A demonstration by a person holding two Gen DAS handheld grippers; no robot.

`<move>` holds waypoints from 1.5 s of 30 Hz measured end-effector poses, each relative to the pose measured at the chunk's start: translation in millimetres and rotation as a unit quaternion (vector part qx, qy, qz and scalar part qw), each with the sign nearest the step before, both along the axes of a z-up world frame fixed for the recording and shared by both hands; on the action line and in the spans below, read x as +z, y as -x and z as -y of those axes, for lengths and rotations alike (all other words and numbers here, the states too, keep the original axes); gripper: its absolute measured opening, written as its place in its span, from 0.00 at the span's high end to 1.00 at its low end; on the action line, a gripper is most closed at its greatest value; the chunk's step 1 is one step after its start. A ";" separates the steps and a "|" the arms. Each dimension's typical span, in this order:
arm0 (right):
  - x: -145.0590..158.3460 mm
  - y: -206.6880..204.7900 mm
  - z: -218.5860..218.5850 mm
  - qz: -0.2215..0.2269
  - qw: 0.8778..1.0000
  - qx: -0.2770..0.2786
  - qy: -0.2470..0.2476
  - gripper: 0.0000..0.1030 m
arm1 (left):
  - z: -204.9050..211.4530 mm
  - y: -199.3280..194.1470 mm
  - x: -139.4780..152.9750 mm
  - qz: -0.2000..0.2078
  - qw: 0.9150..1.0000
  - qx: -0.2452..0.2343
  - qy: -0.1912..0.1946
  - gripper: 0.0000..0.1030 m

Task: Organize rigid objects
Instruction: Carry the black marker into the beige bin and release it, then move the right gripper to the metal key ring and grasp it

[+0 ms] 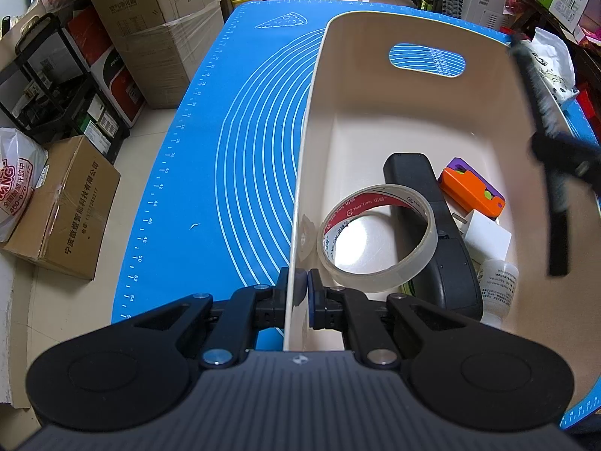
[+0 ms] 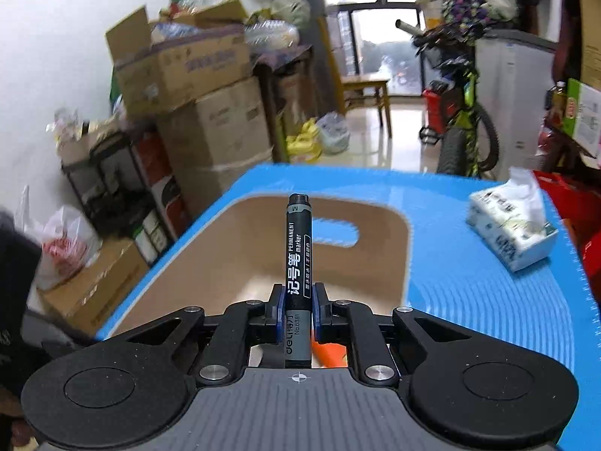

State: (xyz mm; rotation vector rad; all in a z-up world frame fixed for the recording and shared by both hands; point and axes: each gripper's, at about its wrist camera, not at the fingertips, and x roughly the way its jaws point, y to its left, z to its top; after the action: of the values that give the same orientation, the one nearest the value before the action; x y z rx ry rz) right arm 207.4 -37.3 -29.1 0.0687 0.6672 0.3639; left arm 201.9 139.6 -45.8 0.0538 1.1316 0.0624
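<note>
My left gripper (image 1: 299, 288) is shut on the near wall of a cream plastic bin (image 1: 375, 86), one pad outside and one inside. Inside the bin lie a roll of clear tape (image 1: 375, 236), a black remote (image 1: 435, 240), an orange and purple toy (image 1: 473, 188), a white block (image 1: 488, 236) and a small white bottle (image 1: 497, 285). My right gripper (image 2: 298, 306) is shut on a black permanent marker (image 2: 298, 248) that points forward above the bin (image 2: 383, 263). In the left wrist view the marker (image 1: 541, 112) shows blurred over the bin's right side.
The bin stands on a blue baking mat (image 1: 233, 150) that covers the table. A tissue pack (image 2: 511, 233) lies on the mat to the right. Cardboard boxes (image 1: 64, 206), a black shelf (image 1: 56, 86) and a bicycle (image 2: 462, 120) surround the table.
</note>
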 end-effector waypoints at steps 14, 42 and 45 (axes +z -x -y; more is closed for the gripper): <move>-46.1 1.0 -35.4 -0.100 0.989 0.076 0.077 0.76 | 1.6 -0.5 -0.4 0.000 1.000 -0.001 -0.002 0.90; 4.8 10.1 109.9 -0.030 0.999 -0.022 0.012 0.35 | 3.2 -0.6 -1.1 0.001 1.000 -0.001 -0.005 0.90; -17.6 8.3 124.3 -0.051 0.998 -0.022 0.034 0.35 | 2.9 -0.2 -1.2 0.001 1.000 -0.001 -0.004 0.90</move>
State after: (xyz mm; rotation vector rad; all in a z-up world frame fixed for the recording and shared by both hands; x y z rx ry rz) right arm 199.2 -161.6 -46.7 0.0374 0.7779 0.2959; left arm 202.1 136.7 -47.1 0.0622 1.1285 0.0660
